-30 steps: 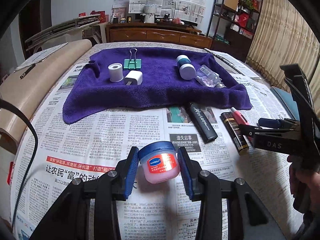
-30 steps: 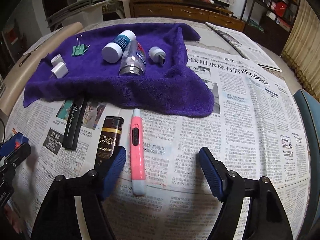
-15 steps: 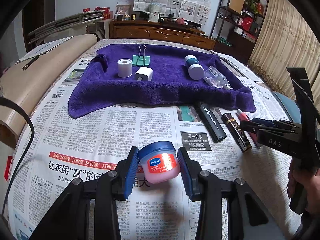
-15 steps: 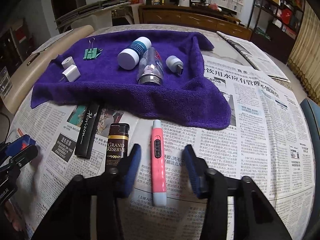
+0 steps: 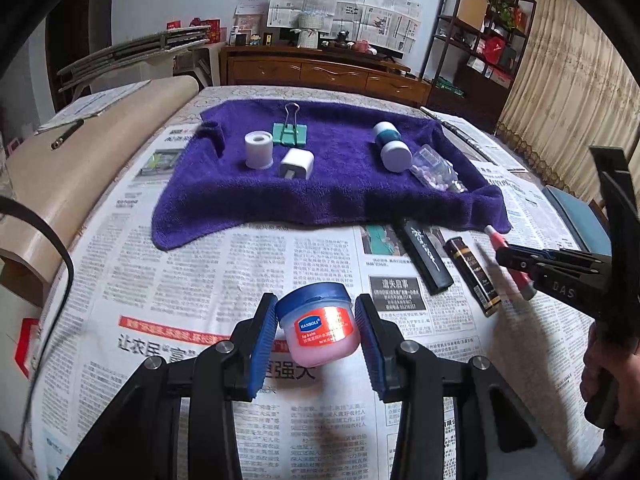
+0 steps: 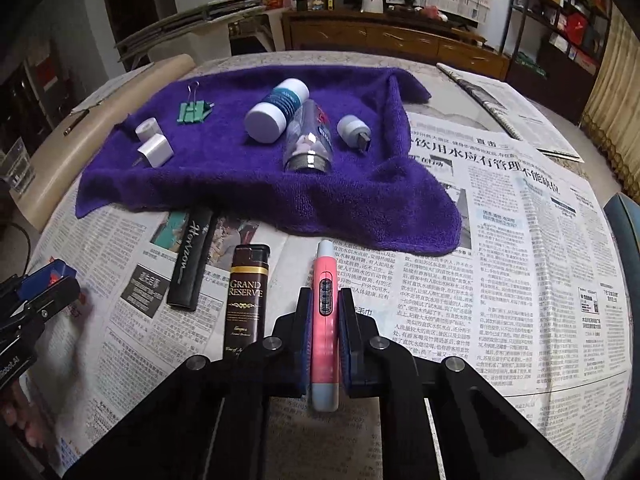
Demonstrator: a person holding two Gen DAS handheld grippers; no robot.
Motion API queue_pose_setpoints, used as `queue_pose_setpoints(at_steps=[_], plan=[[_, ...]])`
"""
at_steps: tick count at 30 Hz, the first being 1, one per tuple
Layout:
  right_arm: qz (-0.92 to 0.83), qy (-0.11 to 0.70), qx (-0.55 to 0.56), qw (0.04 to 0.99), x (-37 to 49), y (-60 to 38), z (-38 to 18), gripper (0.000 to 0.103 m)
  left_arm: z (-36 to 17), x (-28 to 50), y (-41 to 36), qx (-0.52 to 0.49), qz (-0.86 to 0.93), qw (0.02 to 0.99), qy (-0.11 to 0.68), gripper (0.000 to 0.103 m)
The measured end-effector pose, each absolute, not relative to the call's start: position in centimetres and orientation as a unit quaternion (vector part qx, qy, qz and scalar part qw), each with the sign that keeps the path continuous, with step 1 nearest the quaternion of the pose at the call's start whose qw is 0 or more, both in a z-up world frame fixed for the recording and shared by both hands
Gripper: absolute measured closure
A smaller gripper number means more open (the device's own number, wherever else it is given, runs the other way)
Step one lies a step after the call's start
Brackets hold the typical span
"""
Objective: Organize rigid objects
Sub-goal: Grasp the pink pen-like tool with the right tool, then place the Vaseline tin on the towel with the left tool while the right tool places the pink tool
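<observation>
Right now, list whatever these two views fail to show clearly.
- Pink pen: its gripped sides hide behind the right gripper pads in the right wrist view; the left wrist view blurs it.
- Lip balm jar: its base contact with the newspaper cannot be told.
- Brown lighter: small label print unreadable, lower end behind the gripper.
- Clear bottle: contents too small.

Worktop [image 6: 460, 80] covered in newspaper [image 6: 500, 240]; purple towel [image 6: 240, 184] on the sheets. Just in front of the towel: black case [image 6: 188, 260], brown lighter [image 6: 246, 300].
</observation>
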State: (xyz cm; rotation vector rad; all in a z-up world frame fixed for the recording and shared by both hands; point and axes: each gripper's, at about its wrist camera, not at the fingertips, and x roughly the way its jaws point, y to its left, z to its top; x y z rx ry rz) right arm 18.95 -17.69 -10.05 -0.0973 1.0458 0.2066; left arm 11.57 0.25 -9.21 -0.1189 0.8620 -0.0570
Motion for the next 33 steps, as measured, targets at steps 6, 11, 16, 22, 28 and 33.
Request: queue_pose_setpoints(at_steps=[6,11,16,22,28,33], plan=[[0.109,0.486,-0.016,0.867,18.6,-18.9,-8.1,0.091,-6.9,12.4,1.2,-0.070,-0.032,0.910,0.408,0.065],[0.120,0.480,0.012,0.869,19.3,-19.7,-6.7,0.091,-5.2,14.3,1.6,-0.067,-0.031,0.913,0.400,0.065],[0.140,0.479,0.010,0.866,21.3,-18.7,-5.4,0.091,-4.8,17.0,2.4,-0.061,-0.023,0.913,0.403,0.065],[0.183,0.484,0.000,0.856,25.3,-15.2,-5.0,0.091,-6.2,21.1,3.7,-0.061,-0.012,0.905,0.420,0.065],[0.216,0.509,-0.012,0.833,28.7,-11.9,-6.8,0.091,-7.7,24.3,5.1,-0.061,0.002,0.900,0.431,0.065],[0.233,0.521,-0.042,0.820,29.9,-9.4,-8.3,0.091,-8.9,26.1,5.7,-0.052,0.006,0.895,0.443,0.065]])
